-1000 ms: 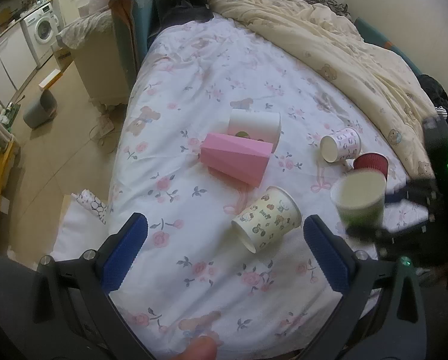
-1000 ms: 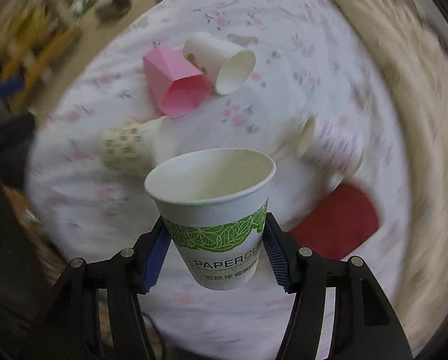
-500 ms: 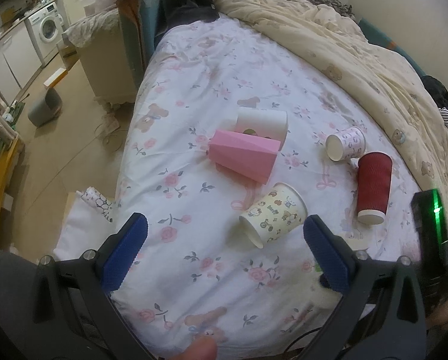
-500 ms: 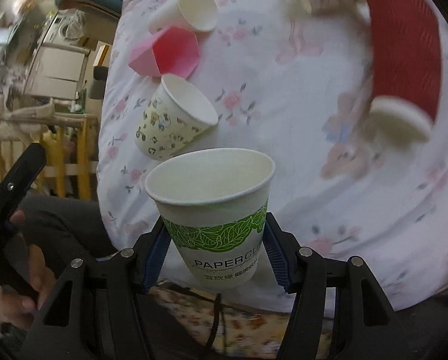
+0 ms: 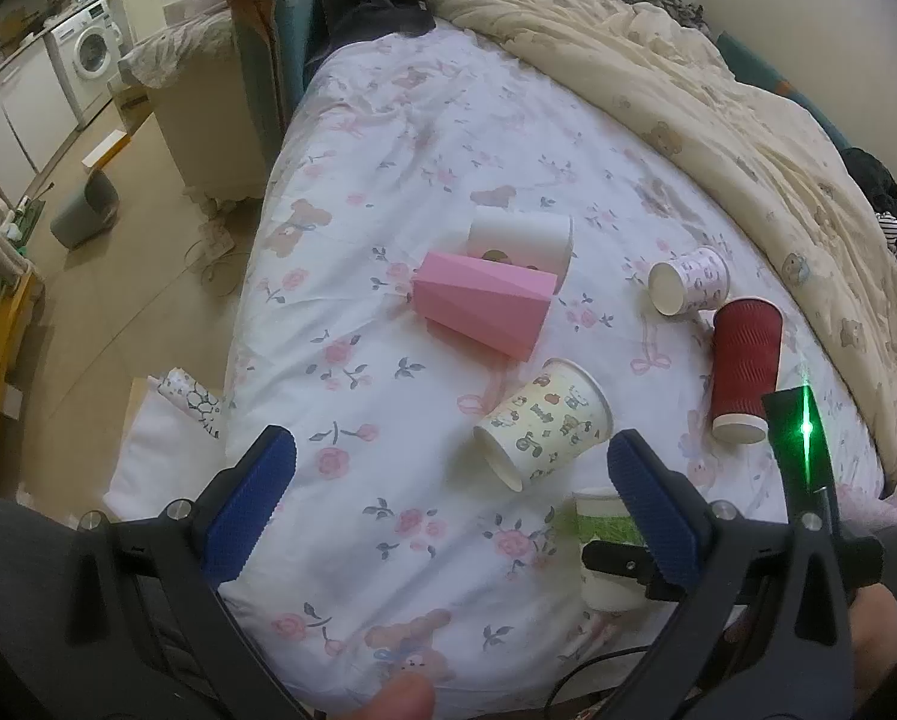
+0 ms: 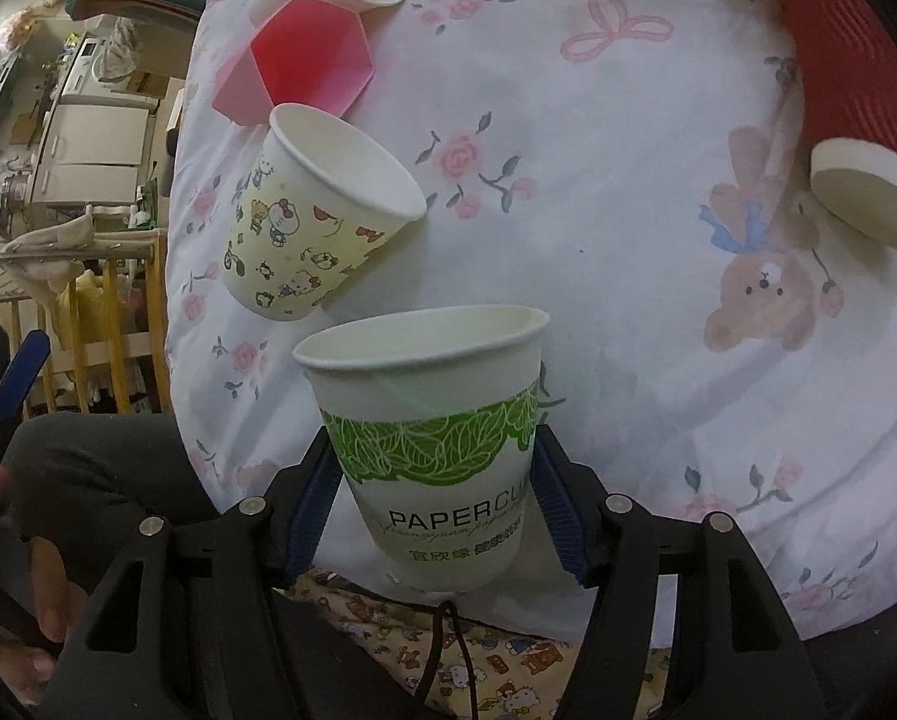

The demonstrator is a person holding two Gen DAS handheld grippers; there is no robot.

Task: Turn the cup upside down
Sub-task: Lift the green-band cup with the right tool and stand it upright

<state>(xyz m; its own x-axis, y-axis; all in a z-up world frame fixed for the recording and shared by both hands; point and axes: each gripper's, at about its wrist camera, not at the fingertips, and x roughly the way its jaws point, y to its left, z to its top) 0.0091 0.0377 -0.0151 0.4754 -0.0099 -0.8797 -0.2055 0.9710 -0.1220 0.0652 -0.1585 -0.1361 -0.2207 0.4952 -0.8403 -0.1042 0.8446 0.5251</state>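
My right gripper [image 6: 433,516] is shut on a white paper cup with a green leaf band [image 6: 430,420]. The cup's mouth points toward the floral bedsheet [image 6: 598,228], close above its front edge. The same cup shows in the left wrist view [image 5: 604,540], partly hidden behind my left gripper's right finger. My left gripper [image 5: 448,498] is open and empty, held above the bed's front edge.
Several cups lie on their sides on the bed: a cartoon-print cup [image 5: 544,420], a pink faceted cup [image 5: 484,303], a white cup [image 5: 523,237], a small pink-print cup [image 5: 688,288] and a red ribbed cup [image 5: 745,366]. A cream duvet [image 5: 718,120] covers the bed's right side.
My right gripper has turned the green-band cup over and lowered it toward the sheet near the bed's front edge. The left gripper has stayed open and moved little.
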